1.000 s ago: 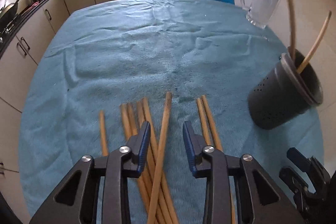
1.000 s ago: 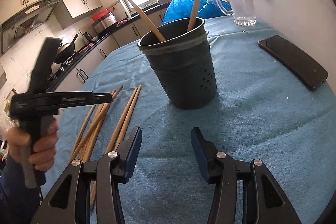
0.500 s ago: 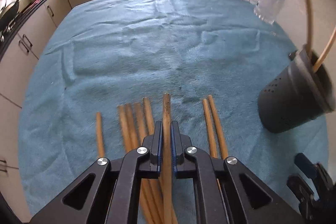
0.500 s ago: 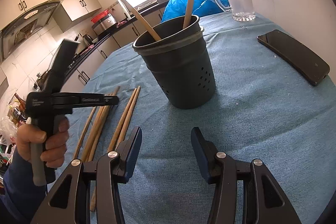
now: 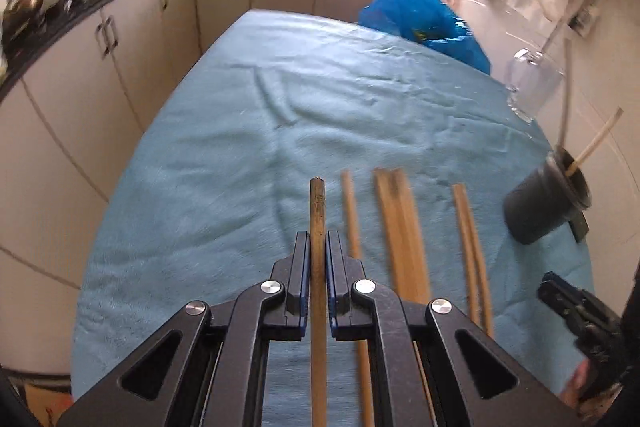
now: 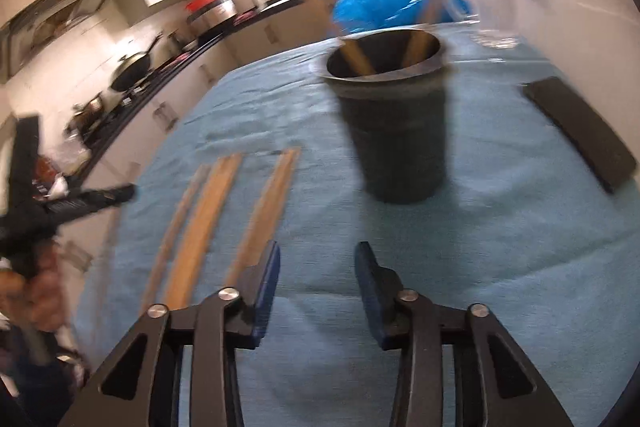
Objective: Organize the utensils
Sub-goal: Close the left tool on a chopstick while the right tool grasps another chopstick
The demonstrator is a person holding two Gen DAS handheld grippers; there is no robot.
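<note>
Lifted clear of the other sticks since a second ago, one long brown wooden chopstick [image 5: 317, 215] sits clamped in the left tool [image 5: 318, 269]; right tool [image 6: 316, 287], jaws just narrowing, holds nothing; dark perforated holder [image 6: 394, 131] ahead is next.

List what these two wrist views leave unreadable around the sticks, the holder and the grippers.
- Left wrist view: the rear of the wooden stick clamped in the left gripper runs off the bottom edge.
- Right wrist view: motion blur smears the loose wooden sticks; their count is unclear.
- Right wrist view: the dark perforated utensil holder hides the lower ends of the sticks inside.
- Left wrist view: the right gripper is cropped at the edge.
</note>
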